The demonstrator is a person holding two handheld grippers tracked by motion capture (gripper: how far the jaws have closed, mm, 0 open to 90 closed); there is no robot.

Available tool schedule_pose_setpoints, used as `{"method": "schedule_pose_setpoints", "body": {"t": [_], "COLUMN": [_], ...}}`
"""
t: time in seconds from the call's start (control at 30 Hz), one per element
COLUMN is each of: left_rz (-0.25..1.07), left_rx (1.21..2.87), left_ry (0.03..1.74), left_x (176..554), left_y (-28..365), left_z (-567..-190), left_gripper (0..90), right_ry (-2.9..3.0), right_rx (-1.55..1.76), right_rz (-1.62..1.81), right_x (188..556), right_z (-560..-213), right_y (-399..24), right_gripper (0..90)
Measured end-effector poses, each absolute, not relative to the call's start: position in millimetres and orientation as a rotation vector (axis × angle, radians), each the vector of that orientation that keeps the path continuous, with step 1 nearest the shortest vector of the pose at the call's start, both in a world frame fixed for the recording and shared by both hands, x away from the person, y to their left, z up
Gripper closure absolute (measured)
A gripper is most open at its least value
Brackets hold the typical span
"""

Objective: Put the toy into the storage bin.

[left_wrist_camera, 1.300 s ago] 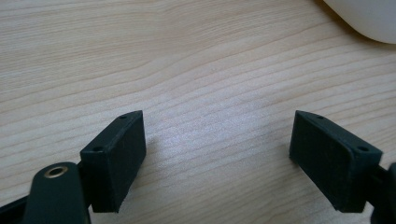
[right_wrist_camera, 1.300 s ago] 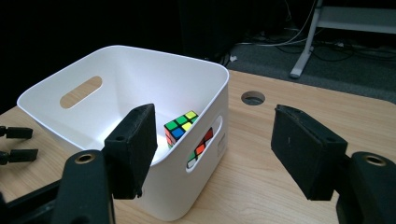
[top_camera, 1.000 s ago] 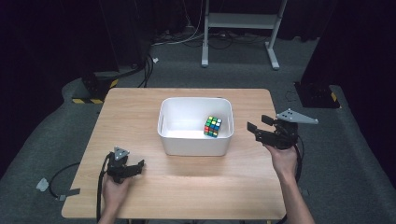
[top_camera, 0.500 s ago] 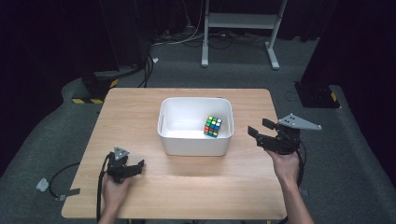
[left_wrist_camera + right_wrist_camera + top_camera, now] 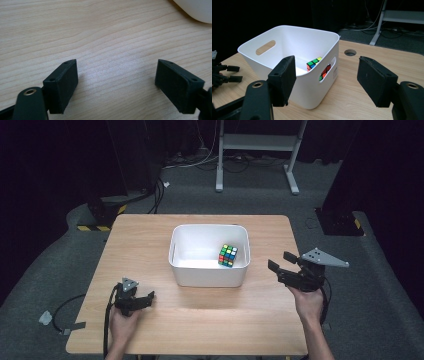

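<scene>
The Rubik's cube lies inside the white plastic bin, in the bin's right-hand part close to the wall at about 3 o'clock from the bin's middle, tilted a little against it; in the right gripper view its green, yellow, red and orange squares show over the rim and through the handle slot in the near wall; the bin stands near the middle of the wooden table, slightly toward the far edge. The right gripper is held above the table at about 4 o'clock from the bin, well clear of its wall, pointing toward it; its jaws stand spread with nothing between them, the bin's corner showing in the gap. The left gripper rests low at about 7 o'clock from the bin, near the table's front edge; its jaws are spread too, framing bare wood grain, with a curve of the bin at the upper right corner of the left gripper view.
</scene>
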State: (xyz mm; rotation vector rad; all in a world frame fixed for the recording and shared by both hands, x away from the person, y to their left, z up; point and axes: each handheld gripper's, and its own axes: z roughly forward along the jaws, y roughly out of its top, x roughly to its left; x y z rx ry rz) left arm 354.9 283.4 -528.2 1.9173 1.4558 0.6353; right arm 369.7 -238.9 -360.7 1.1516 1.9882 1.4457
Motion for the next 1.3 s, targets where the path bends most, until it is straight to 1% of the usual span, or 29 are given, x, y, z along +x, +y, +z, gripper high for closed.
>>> {"method": "schedule_pose_setpoints", "body": {"t": [1.3], "left_rz": [0.636], "left_rx": [1.916], "left_ry": [1.457], "left_x": [355], "left_y": [283], "left_z": [-528], "left_gripper": [18.5], "right_ry": [1.988], "right_rx": [1.178], "right_rz": [1.454], "right_x": [342], "right_z": [-389], "right_y": [-245], "right_gripper": [31.1]}}
